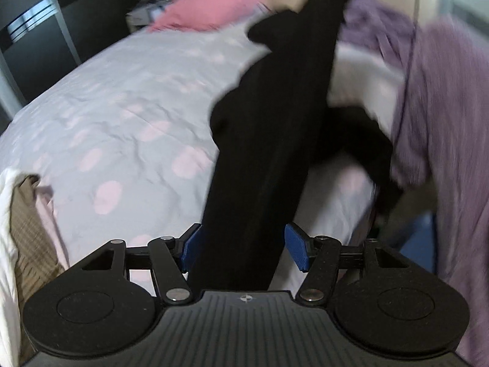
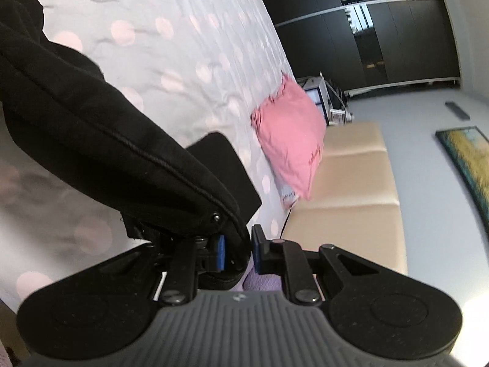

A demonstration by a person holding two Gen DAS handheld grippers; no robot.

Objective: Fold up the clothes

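Bed [image 1: 122,98]: pale cover with pink dots. Pink pillow [image 1: 207,9] at the head end, against a beige padded headboard [image 2: 345,177]. Dark wardrobe [image 2: 382,24] beyond the bed's far side. Framed picture [image 2: 467,159] on the wall.

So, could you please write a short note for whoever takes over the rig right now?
Left gripper: jaws apart, with the black garment running between the fingers; it looks loose rather than pinched.
Right gripper: shut on the black garment at a seamed edge with a small stud.
The garment is stretched in the air between both grippers, above the spotted bed cover. Purple clothes hang to the right; pink pillow at the bed head.
Done: garment lifted.
Left: lay it flat and fold it.
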